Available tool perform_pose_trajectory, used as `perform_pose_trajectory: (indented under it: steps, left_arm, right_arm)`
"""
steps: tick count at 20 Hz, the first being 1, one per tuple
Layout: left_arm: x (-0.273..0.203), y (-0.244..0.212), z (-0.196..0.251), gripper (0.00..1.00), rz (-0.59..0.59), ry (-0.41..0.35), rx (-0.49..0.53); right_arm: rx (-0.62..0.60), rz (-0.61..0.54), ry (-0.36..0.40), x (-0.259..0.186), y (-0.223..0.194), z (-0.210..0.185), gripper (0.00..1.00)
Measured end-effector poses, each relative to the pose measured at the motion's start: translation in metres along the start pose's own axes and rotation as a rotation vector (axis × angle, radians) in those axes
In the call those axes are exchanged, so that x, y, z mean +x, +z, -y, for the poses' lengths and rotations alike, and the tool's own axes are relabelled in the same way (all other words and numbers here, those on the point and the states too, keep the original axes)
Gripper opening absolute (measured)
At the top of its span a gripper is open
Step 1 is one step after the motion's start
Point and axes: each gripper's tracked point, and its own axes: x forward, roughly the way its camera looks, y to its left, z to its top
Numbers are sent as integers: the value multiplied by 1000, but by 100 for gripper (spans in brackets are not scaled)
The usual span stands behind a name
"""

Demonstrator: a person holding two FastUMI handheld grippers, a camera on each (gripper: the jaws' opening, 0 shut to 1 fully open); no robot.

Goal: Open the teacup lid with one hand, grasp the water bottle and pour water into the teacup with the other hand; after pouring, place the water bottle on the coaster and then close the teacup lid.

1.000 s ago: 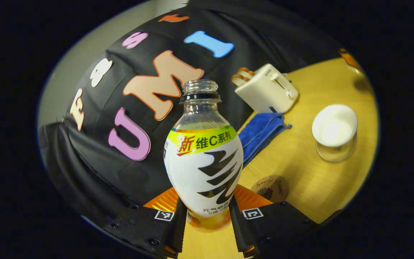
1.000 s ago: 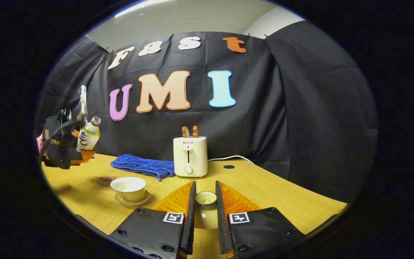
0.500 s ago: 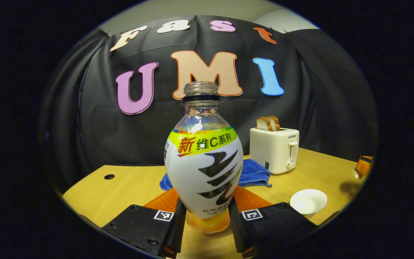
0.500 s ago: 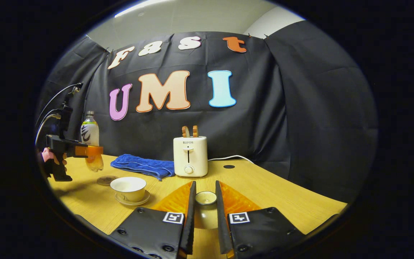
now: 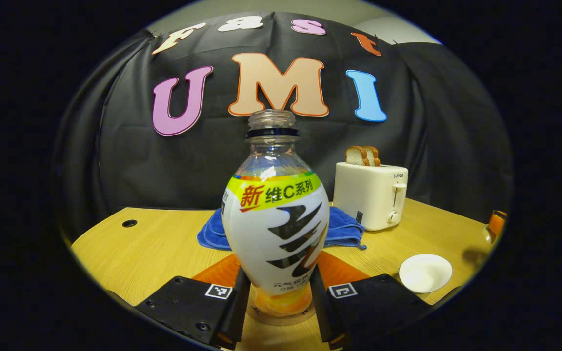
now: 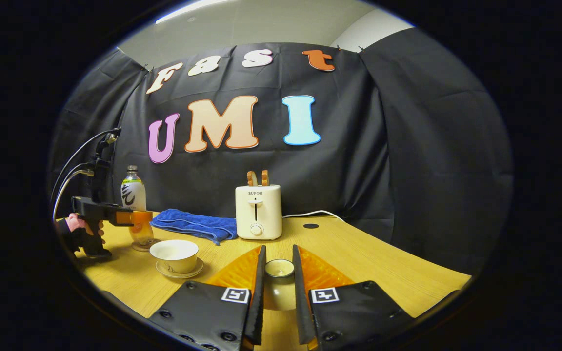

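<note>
The uncapped water bottle [image 5: 276, 229] stands upright with my left gripper [image 5: 278, 292] shut on its lower body. Its orange base sits at the brown coaster [image 5: 281, 320]; whether it rests on it or hovers just above is unclear. The open white teacup [image 5: 425, 273] is to the right. In the right gripper view, the teacup [image 6: 174, 254] stands on its saucer [image 6: 186, 271], with the bottle [image 6: 133, 195] and left gripper [image 6: 139, 217] behind it to the left. My right gripper [image 6: 278, 265] is shut on the teacup lid [image 6: 279, 285], held low over the table.
A white toaster [image 6: 258, 212] with two bread slices stands at the back of the wooden table [image 6: 359, 263]. A folded blue towel [image 6: 193, 224] lies to its left, behind the teacup. A gloved hand [image 6: 78, 231] holds the left gripper's handle.
The left gripper turned the tilted bottle upright, then lowered it onto the coaster beside the teacup. The right gripper stayed still with the lid.
</note>
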Motion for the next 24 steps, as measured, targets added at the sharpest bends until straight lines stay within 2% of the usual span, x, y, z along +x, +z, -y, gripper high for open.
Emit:
perform_pose_trajectory:
  steps: [10, 12, 13, 15, 24]
  left_arm:
    - [3, -5, 2, 66, -12, -12, -10]
    - [4, -7, 5, 74, -19, -15, -17]
    - [3, -9, 5, 84, -21, -13, -22]
    - [0, -12, 3, 92, -26, -12, -30]
    - [-29, 0, 9, 94, 73, -36, 17]
  right_arm:
    - [0, 1, -4, 0, 0, 0, 30]
    - [0, 1, -5, 0, 0, 1, 30]
    - [0, 1, -6, 0, 0, 1, 30]
    - [0, 1, -7, -1, 0, 1, 30]
    - [-1, 3, -10, -1, 1, 1, 31]
